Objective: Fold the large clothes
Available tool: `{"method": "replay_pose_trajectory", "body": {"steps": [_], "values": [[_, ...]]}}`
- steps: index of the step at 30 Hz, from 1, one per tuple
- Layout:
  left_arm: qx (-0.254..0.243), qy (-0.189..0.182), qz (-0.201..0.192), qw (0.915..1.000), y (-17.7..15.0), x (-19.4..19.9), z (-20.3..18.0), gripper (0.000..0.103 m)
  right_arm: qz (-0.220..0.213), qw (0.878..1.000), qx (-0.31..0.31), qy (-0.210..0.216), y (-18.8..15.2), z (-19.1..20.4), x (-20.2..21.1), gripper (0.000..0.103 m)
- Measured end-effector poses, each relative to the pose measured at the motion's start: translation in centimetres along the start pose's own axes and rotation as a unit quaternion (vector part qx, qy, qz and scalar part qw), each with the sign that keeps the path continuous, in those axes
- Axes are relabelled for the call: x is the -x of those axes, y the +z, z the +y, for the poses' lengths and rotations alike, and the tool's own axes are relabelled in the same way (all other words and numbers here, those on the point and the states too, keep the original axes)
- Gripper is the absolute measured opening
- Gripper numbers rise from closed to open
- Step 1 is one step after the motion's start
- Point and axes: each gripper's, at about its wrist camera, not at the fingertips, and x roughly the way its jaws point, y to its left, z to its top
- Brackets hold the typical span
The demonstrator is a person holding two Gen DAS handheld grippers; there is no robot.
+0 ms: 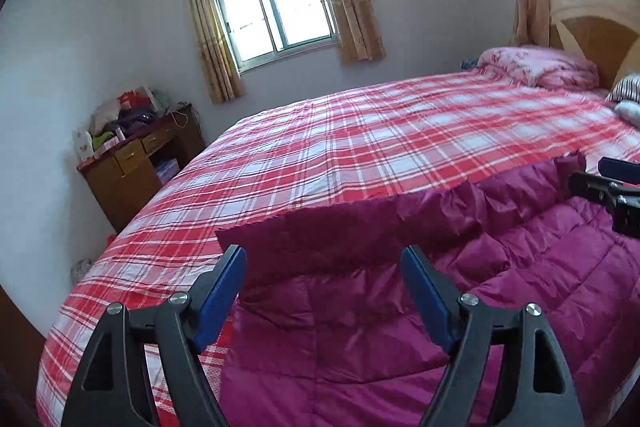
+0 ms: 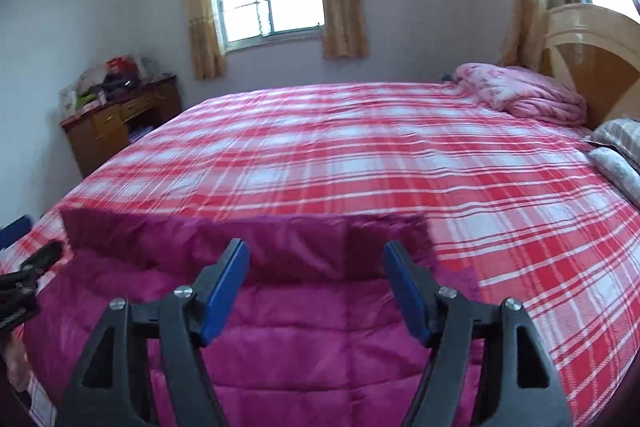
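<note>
A magenta quilted puffer garment (image 1: 460,267) lies on the near side of the bed, its far part folded over toward me with a straight folded edge. In the left wrist view my left gripper (image 1: 324,259) stands open above the garment's left end, with fabric behind the gap and no pad touching it. The right gripper (image 1: 604,175) shows at the right edge of that view. In the right wrist view the garment (image 2: 280,327) fills the foreground and my right gripper (image 2: 316,251) stands open over its folded edge. The left gripper (image 2: 24,247) peeks in at the left edge.
The bed carries a red and white plaid cover (image 2: 360,155). A pink folded quilt (image 2: 528,95) and pillows (image 2: 620,147) lie by the wooden headboard (image 2: 592,67). A cluttered wooden desk (image 1: 136,163) stands by the far wall under a curtained window (image 1: 272,7).
</note>
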Motion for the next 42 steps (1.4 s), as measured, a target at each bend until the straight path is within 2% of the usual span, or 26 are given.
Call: {"method": "replay_pose_trajectory", "body": {"steps": [2,4,7,9,12,19,42], "values": [[-0.014,0.027,0.024,0.9992,0.0,-2.4,-1.7,0.08,0.007,0.999,0.049,-0.018,-0.7,1.8,-1.4,0.073],[-0.005,0.04,0.05,0.9979,0.1,-4.8,-2.2,0.08,0.025,0.996,0.069,-0.046,-0.8,2.1,-3.3,0.073],[0.012,0.035,0.1,0.9943,-0.3,-8.3,-2.3,0.08,0.061,0.996,0.035,-0.047,-0.8,0.0,-6.3,0.073],[0.027,0.031,0.114,0.9926,-0.8,-9.8,-2.2,0.08,0.078,0.996,0.002,-0.04,-0.7,-1.7,-7.5,0.073],[0.028,0.03,0.122,0.9916,-1.2,-10.7,-2.5,0.083,0.091,0.995,-0.025,-0.029,-0.9,-2.9,-8.3,0.073],[0.059,0.012,0.156,0.9859,-1.2,-12.7,-1.8,0.093,0.114,0.993,-0.021,-0.034,-1.3,-2.6,-8.9,0.076],[0.066,0.019,0.182,0.9809,-1.4,-14.0,-2.1,0.101,0.148,0.988,-0.023,-0.038,-1.8,-2.4,-10.2,0.083]]}}
